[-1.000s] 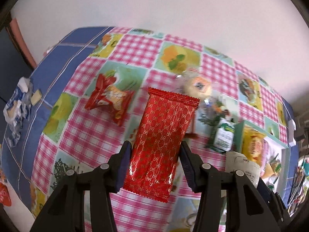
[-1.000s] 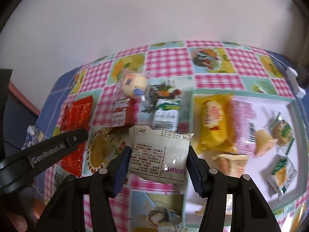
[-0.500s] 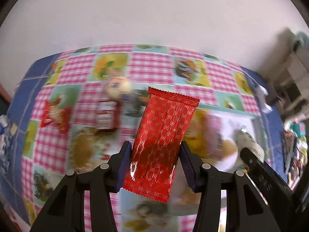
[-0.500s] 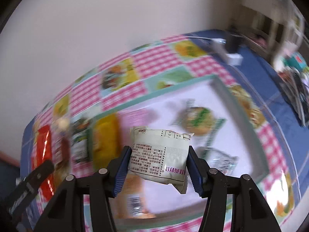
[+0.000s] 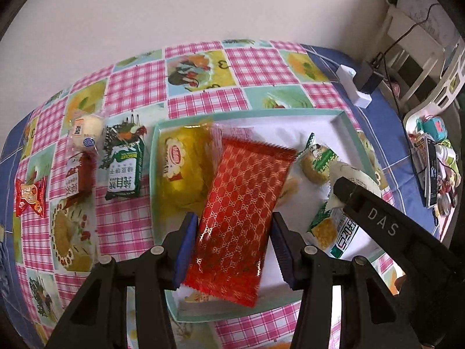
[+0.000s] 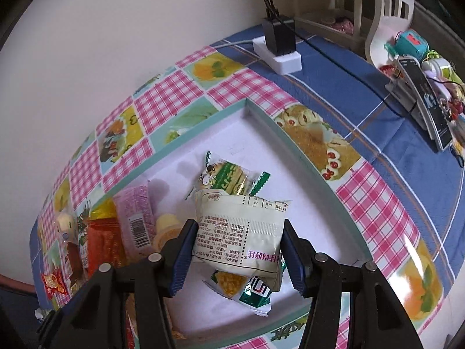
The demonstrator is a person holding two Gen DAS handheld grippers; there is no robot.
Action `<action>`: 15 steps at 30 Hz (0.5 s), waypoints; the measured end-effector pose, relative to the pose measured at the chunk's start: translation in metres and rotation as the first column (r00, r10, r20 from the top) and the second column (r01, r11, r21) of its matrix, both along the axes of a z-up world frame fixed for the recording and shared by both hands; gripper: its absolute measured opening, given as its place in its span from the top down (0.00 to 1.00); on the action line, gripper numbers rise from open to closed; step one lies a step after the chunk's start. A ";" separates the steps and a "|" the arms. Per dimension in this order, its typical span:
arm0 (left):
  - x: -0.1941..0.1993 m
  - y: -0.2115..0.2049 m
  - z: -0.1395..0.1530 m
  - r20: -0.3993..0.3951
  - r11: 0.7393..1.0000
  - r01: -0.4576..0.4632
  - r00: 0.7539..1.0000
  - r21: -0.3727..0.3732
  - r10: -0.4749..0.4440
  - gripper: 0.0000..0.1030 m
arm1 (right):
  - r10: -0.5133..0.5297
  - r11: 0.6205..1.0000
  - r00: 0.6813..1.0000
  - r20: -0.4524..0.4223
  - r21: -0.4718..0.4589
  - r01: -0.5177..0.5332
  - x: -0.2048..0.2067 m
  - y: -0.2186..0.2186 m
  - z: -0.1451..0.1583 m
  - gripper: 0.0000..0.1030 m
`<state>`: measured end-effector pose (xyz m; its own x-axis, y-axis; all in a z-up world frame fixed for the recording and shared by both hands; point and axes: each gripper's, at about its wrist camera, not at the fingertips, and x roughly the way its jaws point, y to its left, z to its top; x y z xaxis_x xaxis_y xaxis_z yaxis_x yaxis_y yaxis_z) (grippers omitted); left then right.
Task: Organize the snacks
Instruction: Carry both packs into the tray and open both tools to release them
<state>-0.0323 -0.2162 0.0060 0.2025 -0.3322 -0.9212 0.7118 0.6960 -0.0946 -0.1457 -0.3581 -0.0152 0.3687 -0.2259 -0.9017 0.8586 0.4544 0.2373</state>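
Note:
My left gripper (image 5: 232, 247) is shut on a red patterned snack packet (image 5: 241, 221) and holds it over the teal-rimmed white tray (image 5: 247, 115). My right gripper (image 6: 237, 256) is shut on a white printed snack bag (image 6: 238, 232) above the same tray (image 6: 290, 139). The tray holds a yellow packet (image 5: 183, 168), a pink packet (image 6: 136, 218), green-wrapped snacks (image 6: 226, 177) and a green corn packet (image 6: 250, 290). The right gripper's arm (image 5: 386, 232) shows at the right of the left wrist view.
Left of the tray on the checked cloth lie a green biscuit packet (image 5: 123, 171), a round cake in clear wrap (image 5: 85, 132), a dark red packet (image 5: 78, 177) and a small red sweet packet (image 5: 30, 196). A white power strip with a black plug (image 6: 280, 49) and clutter (image 6: 421, 87) lie at the right.
Both grippers have swung right from the loose snacks to over the tray, each still holding its packet.

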 end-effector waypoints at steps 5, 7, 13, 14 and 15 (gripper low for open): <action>0.001 0.002 0.001 -0.013 1.000 -0.009 1.000 -0.016 0.008 0.48 | 0.010 1.000 1.000 -0.001 0.015 -0.010 0.002 0.002 -0.004 0.42; 0.001 0.003 0.002 -0.010 1.000 -0.016 1.000 -0.015 0.016 0.47 | 0.015 1.000 1.000 0.002 0.018 -0.015 0.004 0.002 -0.005 0.42; 0.016 0.016 0.002 -0.006 0.995 -0.103 0.995 0.007 0.103 0.38 | 0.043 0.998 0.999 0.016 0.041 -0.044 0.009 0.004 -0.007 0.38; 0.020 0.021 0.001 -0.005 0.992 -0.128 0.992 0.013 0.128 0.37 | 0.051 0.998 0.999 0.016 0.047 -0.051 0.010 0.005 -0.008 0.38; 0.023 0.023 0.000 -0.003 0.990 -0.143 0.990 0.017 0.143 0.36 | 0.055 0.997 0.998 0.015 0.051 -0.056 0.011 0.005 -0.009 0.37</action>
<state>-0.0094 -0.1931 0.0063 0.2427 -0.2850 -0.9273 0.6042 0.7923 -0.0854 -0.1346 -0.3528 -0.0247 0.3920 -0.1581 -0.9063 0.8289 0.4881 0.2733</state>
